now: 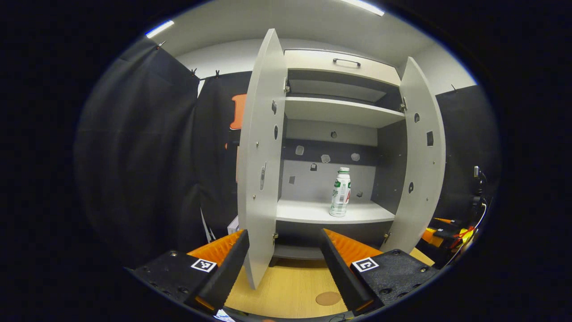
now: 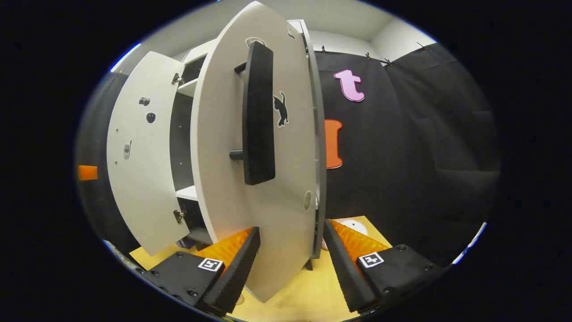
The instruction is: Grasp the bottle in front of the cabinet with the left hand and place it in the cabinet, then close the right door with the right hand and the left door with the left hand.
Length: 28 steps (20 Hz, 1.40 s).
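Bottle (image 1: 340, 192) already upright on cabinet shelf (image 1: 313, 212). Both grippers, left (image 1: 283, 264) and right (image 2: 290, 268), spread, empty. Right door (image 2: 254, 147) at 12 o'clock; risk of fingers slipping along handle (image 2: 258, 114), door swinging back.

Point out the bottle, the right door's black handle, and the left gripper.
bottle (image 1: 340, 193): left gripper view, on its labelled body.
black handle (image 2: 258, 114): right gripper view, on the bar's flat face.
left gripper (image 1: 284, 255): left gripper view, midway between its open jaws.
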Available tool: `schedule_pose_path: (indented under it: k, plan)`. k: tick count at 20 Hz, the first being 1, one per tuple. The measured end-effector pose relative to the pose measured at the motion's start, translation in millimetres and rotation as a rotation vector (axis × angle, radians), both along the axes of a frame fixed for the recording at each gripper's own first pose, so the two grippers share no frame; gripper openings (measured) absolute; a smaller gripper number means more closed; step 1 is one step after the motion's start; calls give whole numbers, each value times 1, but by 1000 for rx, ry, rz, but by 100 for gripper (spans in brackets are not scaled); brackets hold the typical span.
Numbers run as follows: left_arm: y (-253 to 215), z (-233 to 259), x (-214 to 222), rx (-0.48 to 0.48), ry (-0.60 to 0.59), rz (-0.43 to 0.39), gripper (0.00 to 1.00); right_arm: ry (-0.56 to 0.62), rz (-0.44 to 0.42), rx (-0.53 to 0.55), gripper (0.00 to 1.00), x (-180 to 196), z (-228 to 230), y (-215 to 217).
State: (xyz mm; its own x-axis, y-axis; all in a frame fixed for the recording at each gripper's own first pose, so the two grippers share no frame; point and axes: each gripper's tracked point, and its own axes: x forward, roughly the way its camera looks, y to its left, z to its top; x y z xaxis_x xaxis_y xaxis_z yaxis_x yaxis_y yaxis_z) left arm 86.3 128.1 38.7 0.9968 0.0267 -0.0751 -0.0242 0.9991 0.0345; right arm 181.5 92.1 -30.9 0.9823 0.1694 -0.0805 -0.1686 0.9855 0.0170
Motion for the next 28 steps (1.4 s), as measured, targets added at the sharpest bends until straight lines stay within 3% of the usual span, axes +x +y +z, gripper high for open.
schedule_pose_path:
  k: [5, 9, 10, 11, 12, 17, 19, 24, 28]
  plan:
    - [24, 6, 4, 27, -11, -13, 95, -27, 36, 14, 95, 37, -8, 64]
    - [38, 6, 9, 32, -13, -8, 95, -38, 22, -34, 95, 74, -19, 101]
    - [42, 7, 8, 35, -16, -3, 95, -34, 23, -47, 91, 78, -18, 103]
    - [46, 7, 8, 37, -18, 1, 95, -43, 24, -52, 95, 79, -16, 105]
    - [53, 7, 11, 36, -18, 6, 92, -45, 22, -57, 94, 81, -17, 108]
    - [84, 1, 13, 34, -3, 52, 98, -61, -11, -62, 94, 90, -19, 117]
    - [100, -1, 19, 38, -1, 76, 95, -54, -20, -59, 94, 95, -19, 119]
    - [129, -6, 42, 65, 3, 107, 98, -50, -43, -39, 94, 102, -20, 122]
    - [143, -18, 63, 79, 20, 108, 95, -50, -56, -47, 94, 106, -19, 127]
